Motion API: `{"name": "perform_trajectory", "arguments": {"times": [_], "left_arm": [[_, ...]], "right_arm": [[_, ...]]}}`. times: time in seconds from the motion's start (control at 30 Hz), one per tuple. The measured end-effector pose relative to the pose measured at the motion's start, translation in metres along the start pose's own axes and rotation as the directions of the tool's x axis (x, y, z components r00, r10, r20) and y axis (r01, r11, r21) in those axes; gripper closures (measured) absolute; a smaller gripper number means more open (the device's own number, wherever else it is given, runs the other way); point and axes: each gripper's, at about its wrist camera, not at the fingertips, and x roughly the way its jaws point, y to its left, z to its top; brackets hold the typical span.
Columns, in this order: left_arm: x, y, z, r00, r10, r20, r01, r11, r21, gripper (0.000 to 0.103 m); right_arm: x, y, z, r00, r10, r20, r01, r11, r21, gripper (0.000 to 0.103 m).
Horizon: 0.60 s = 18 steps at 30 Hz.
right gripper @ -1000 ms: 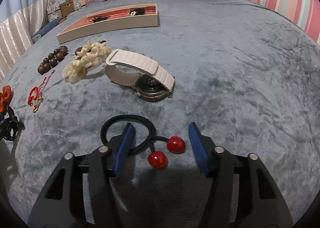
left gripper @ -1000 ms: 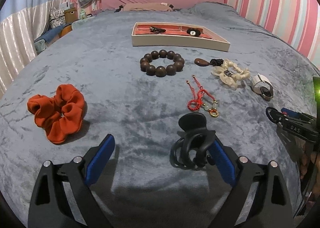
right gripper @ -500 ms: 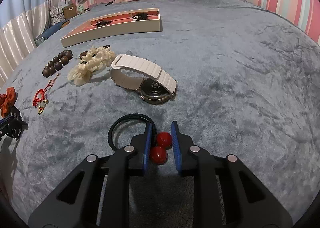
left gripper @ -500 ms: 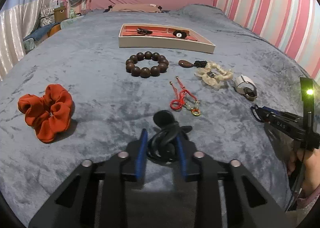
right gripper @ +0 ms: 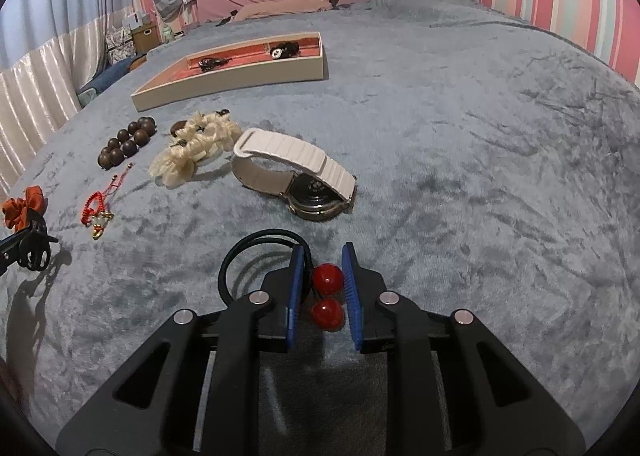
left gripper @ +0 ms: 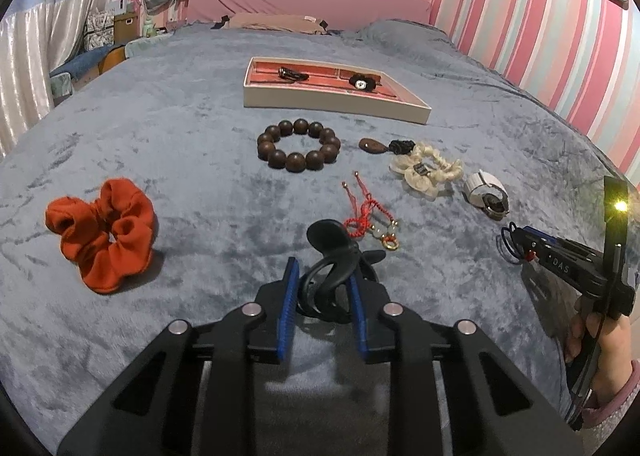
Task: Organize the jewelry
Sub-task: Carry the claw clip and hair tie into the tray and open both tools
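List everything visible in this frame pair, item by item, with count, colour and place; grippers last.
Jewelry tray: 1, cream with pink lining, far centre of bed; two dark pieces inside.
Bead bracelet: 1, dark brown, before the tray.
Brown pendant: 1, right of the beads.
Cream scrunchie: 1, right of the pendant.
Watch: 1, white strap, lying sideways.
Red cord bracelet: 1, centre.
Orange scrunchie: 1, left.
Claw clip: 1, black, in the left gripper.
Cherry hair tie: 1, black loop, two red balls.
Blanket: 1, grey.
Left gripper: shut on the clip.
Right gripper: shut on the cherries.
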Motion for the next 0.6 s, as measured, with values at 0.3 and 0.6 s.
{"name": "perform_trajectory", "arguments": {"times": [0.3,0.6], "left_arm": [[0.0,0.001,0.012,1.0,0.016,0.02,-0.016,1.0,0.004,0.079],[0.008,-0.001,0.029,0.999,0.034,0.025,-0.034,0.999,0.016,0.079]], "right_arm": [[-0.009,0.007,0.005,1.0,0.019,0.024,-0.019,1.0,-0.007,0.083],[-0.014,0.019,0.024,0.998,0.022,0.053,-0.021,1.0,-0.02,0.083]]}}
